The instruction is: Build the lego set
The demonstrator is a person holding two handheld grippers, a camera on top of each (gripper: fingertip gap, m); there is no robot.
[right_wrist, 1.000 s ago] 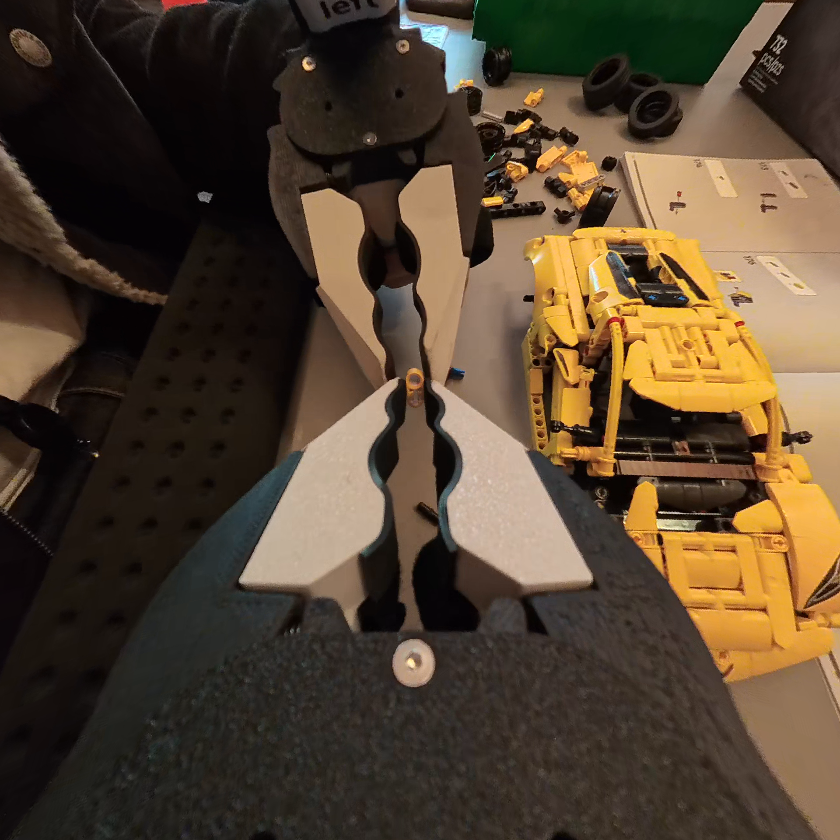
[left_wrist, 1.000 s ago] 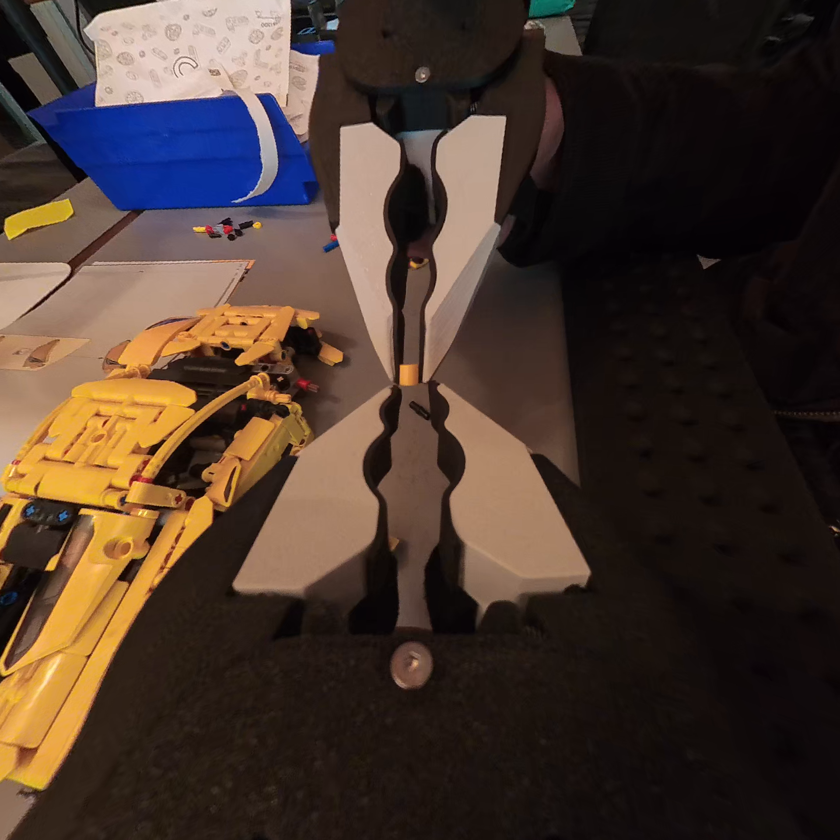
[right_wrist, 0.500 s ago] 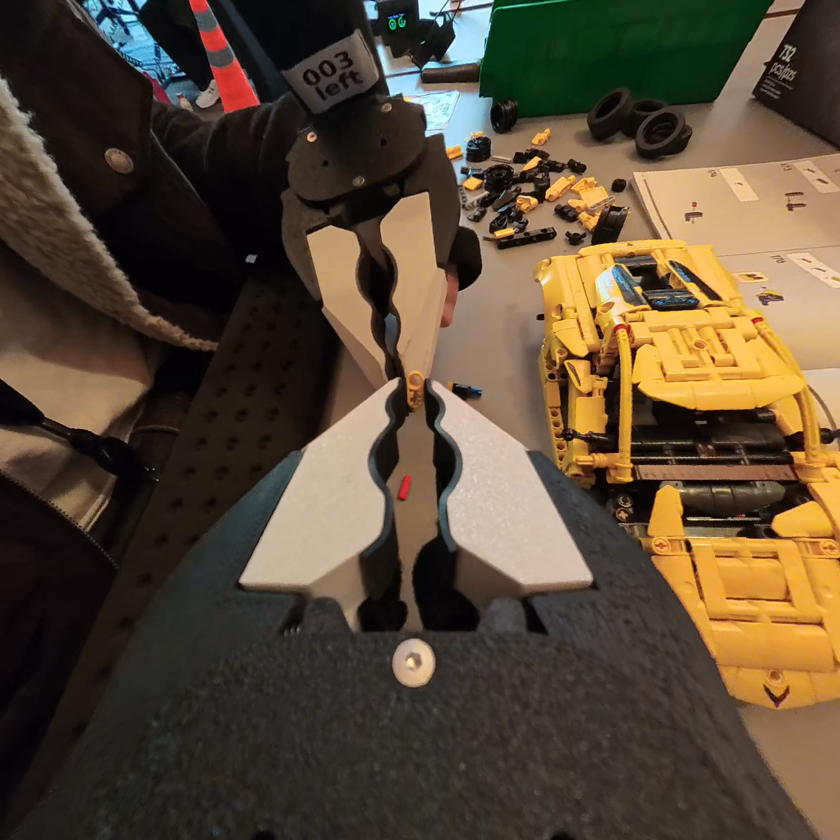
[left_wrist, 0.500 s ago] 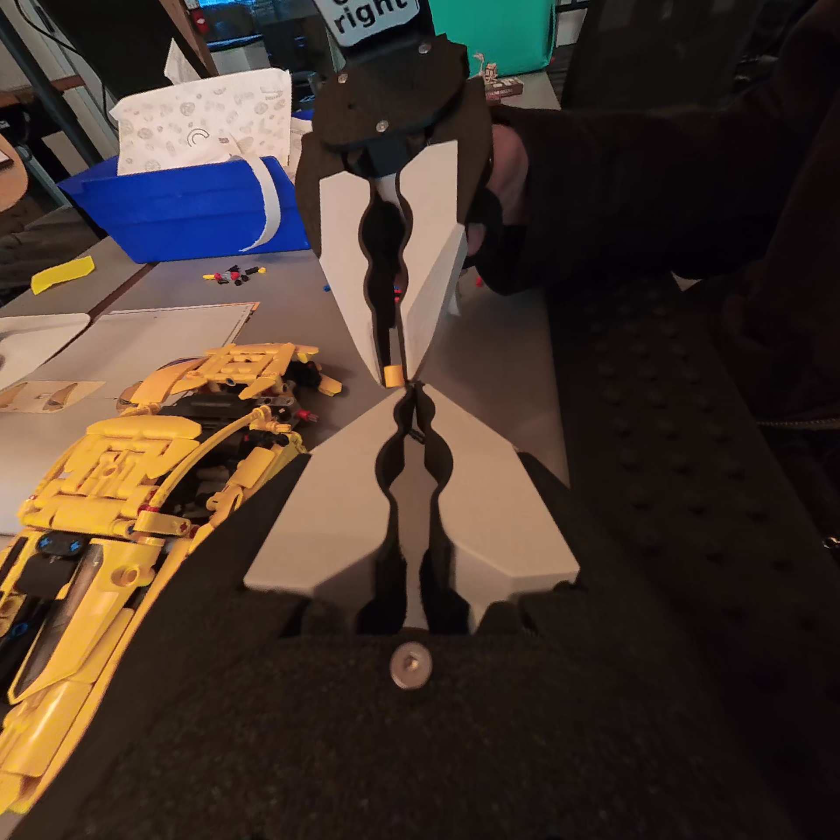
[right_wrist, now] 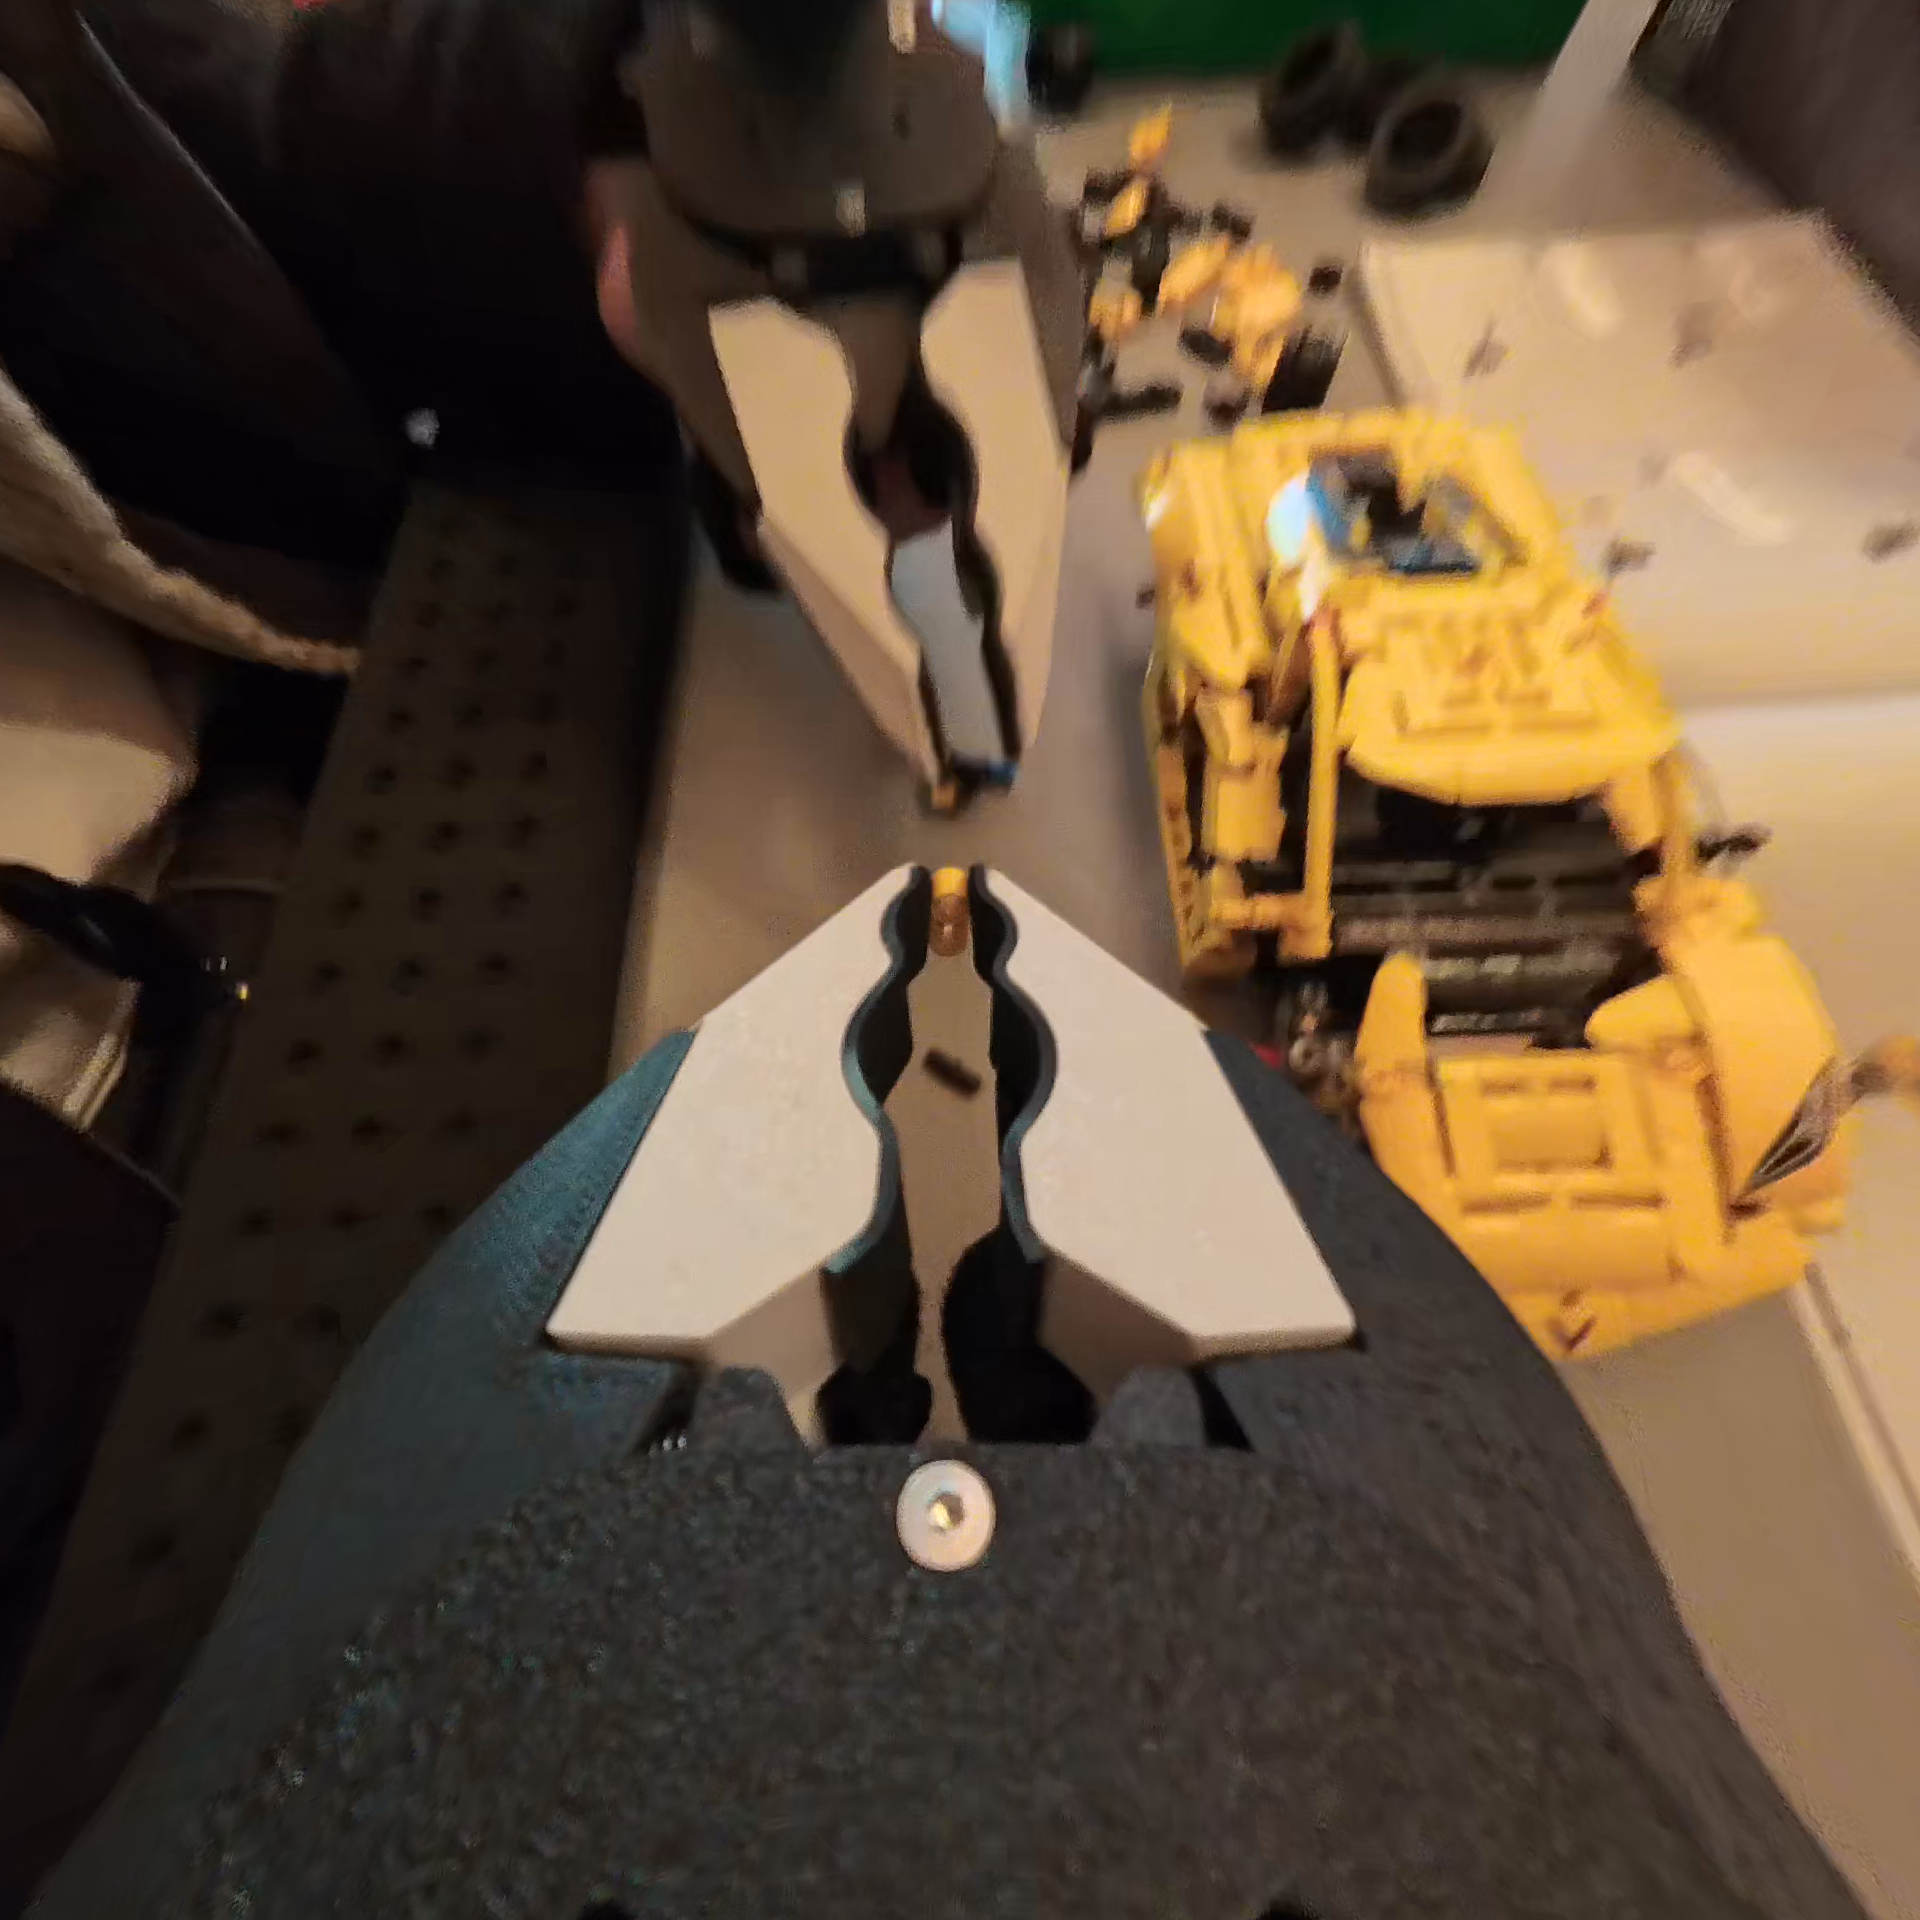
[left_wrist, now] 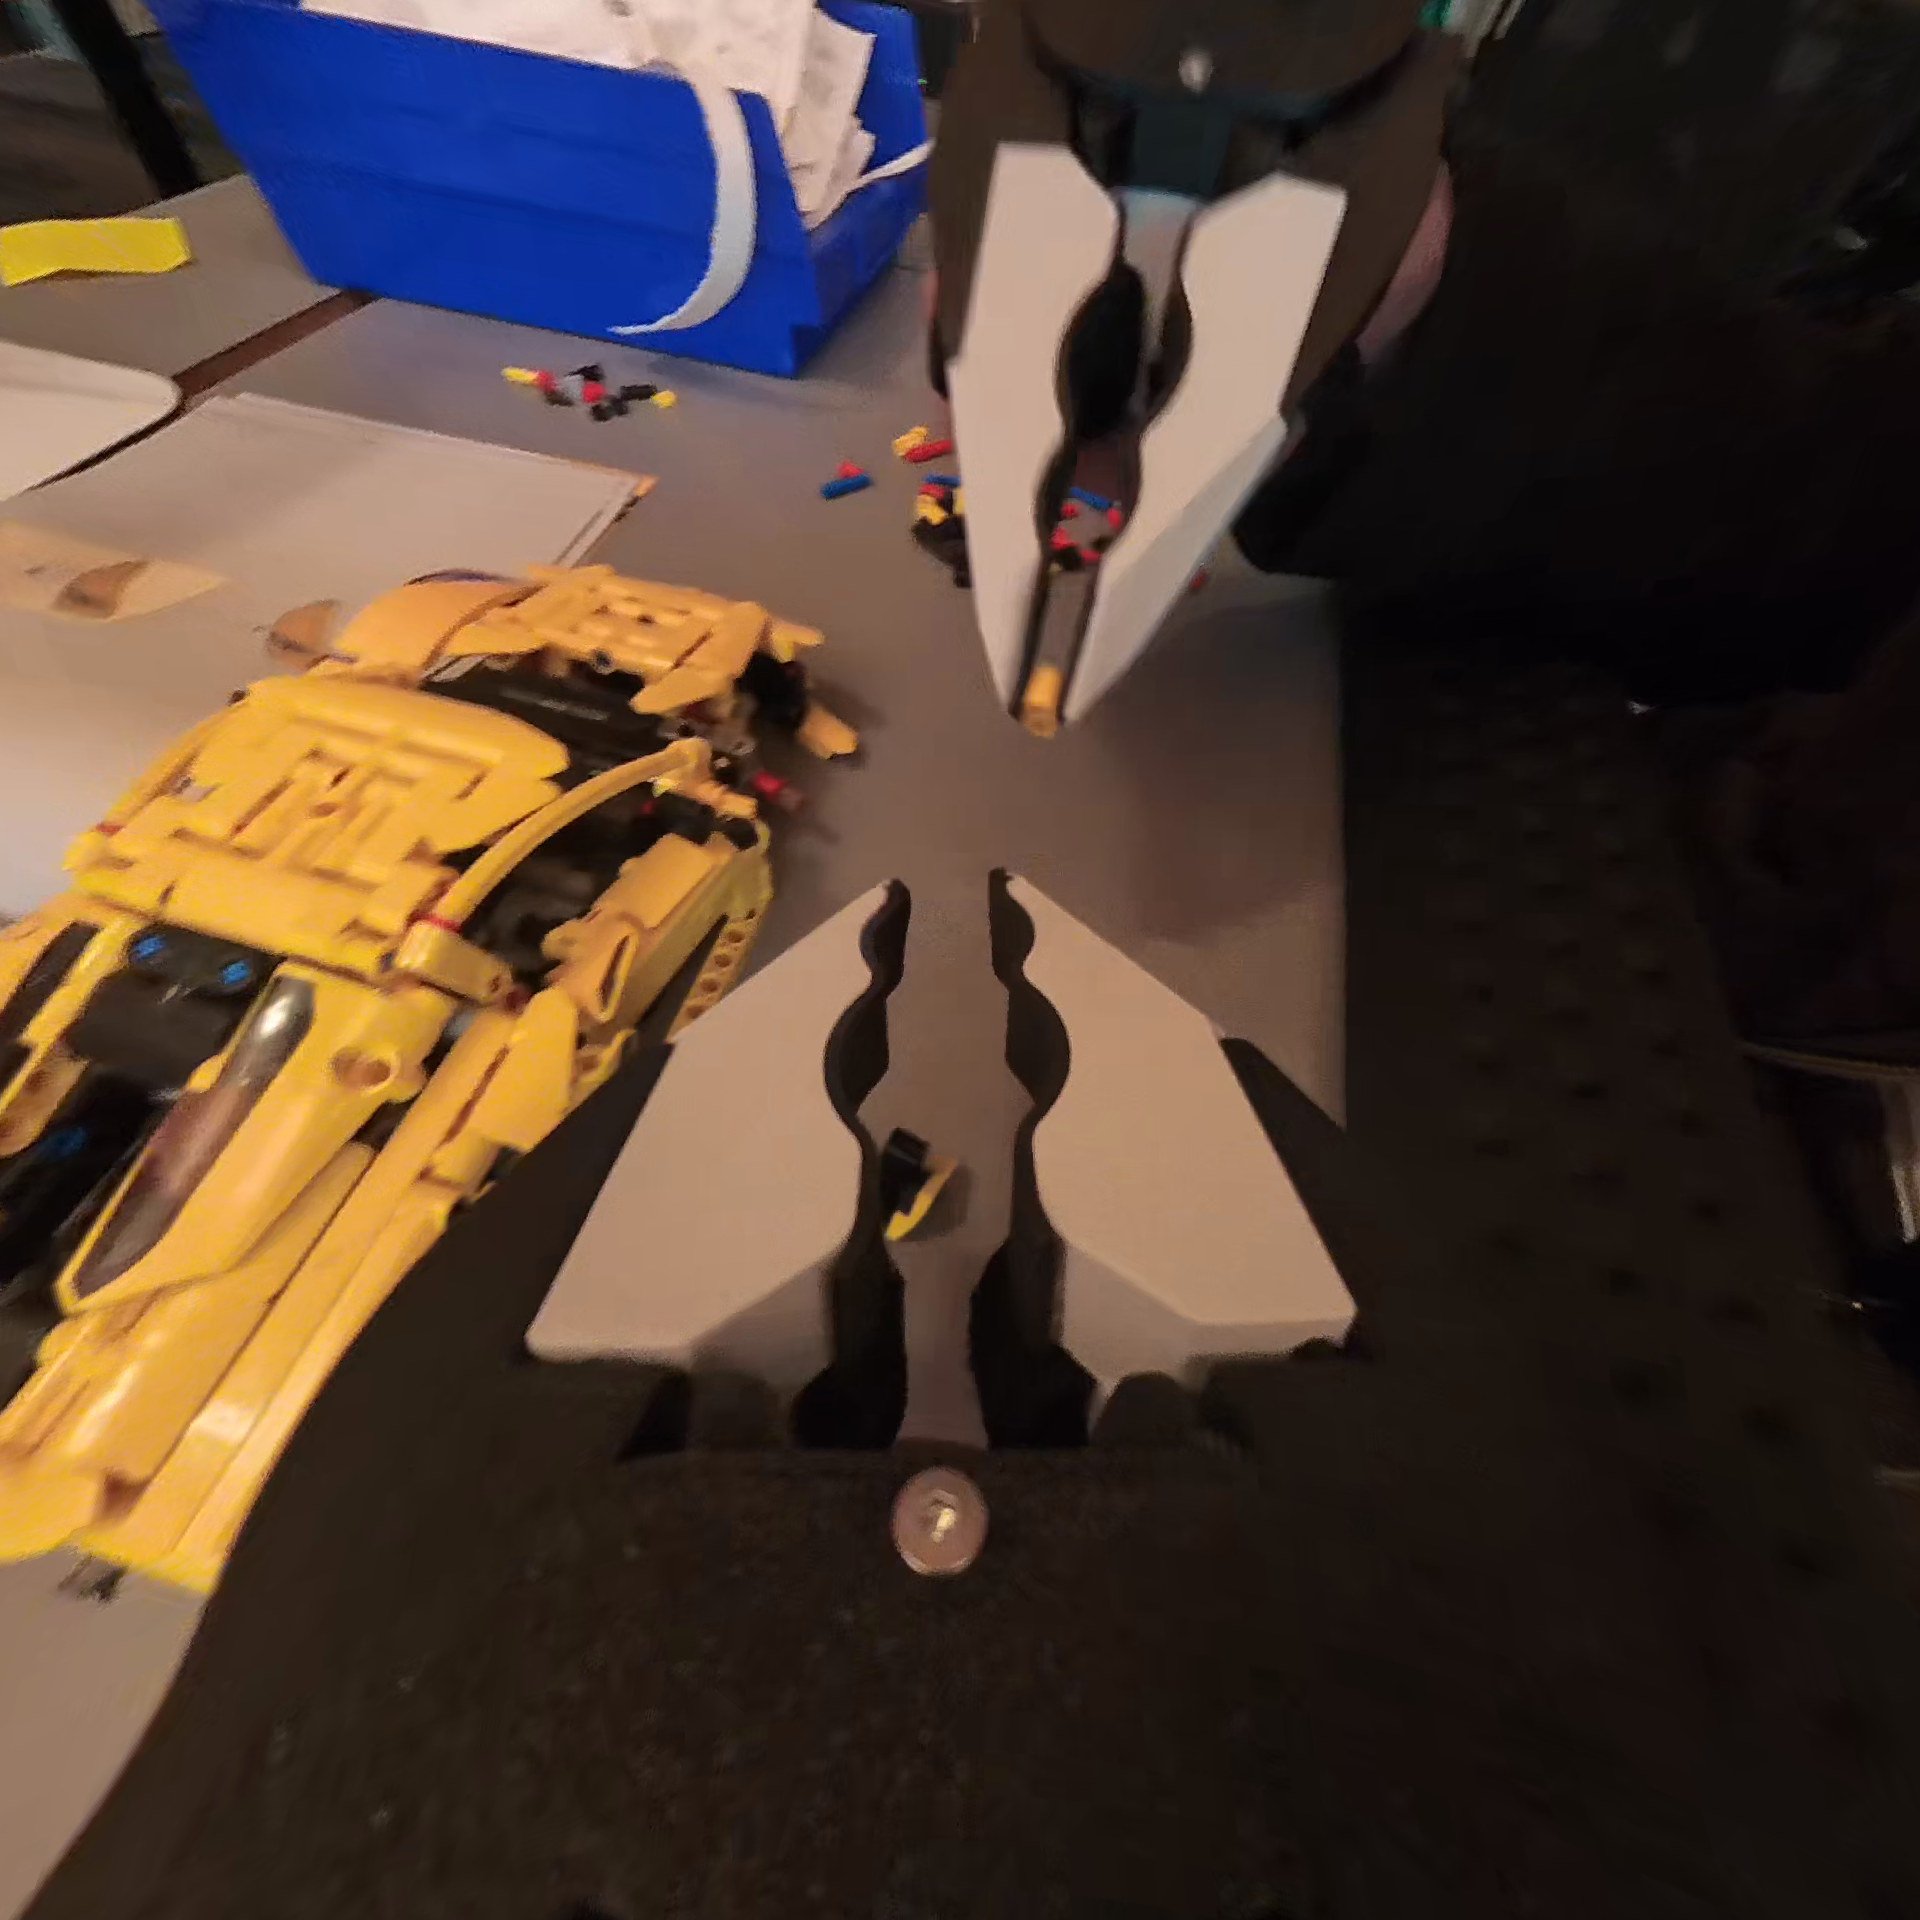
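Note:
The yellow lego car [left_wrist: 364,935] lies on the grey table, left of my left gripper; it also shows in the right wrist view [right_wrist: 1455,883]. My left gripper [left_wrist: 948,881] is open, its jaws a small gap apart with nothing between the tips. A small black and yellow piece [left_wrist: 914,1179] shows in the gap lower down, on or near the table. My right gripper [right_wrist: 945,875] is shut on a small yellow piece [right_wrist: 948,909]; it hangs tips down ahead of the left gripper [left_wrist: 1039,717]. The right wrist view is blurred.
A blue bin [left_wrist: 520,177] with paper stands at the back. Loose small pieces [left_wrist: 592,390] and an instruction booklet [left_wrist: 312,499] lie beyond the car. Black tyres [right_wrist: 1403,125] and a parts pile [right_wrist: 1195,291] lie far off. A black perforated mat [left_wrist: 1558,1039] borders the table. Less than 4 cm separates the two grippers' tips.
The grippers were tip to tip at the yellow piece; now they are apart. My left gripper has opened. The right gripper keeps the yellow piece.

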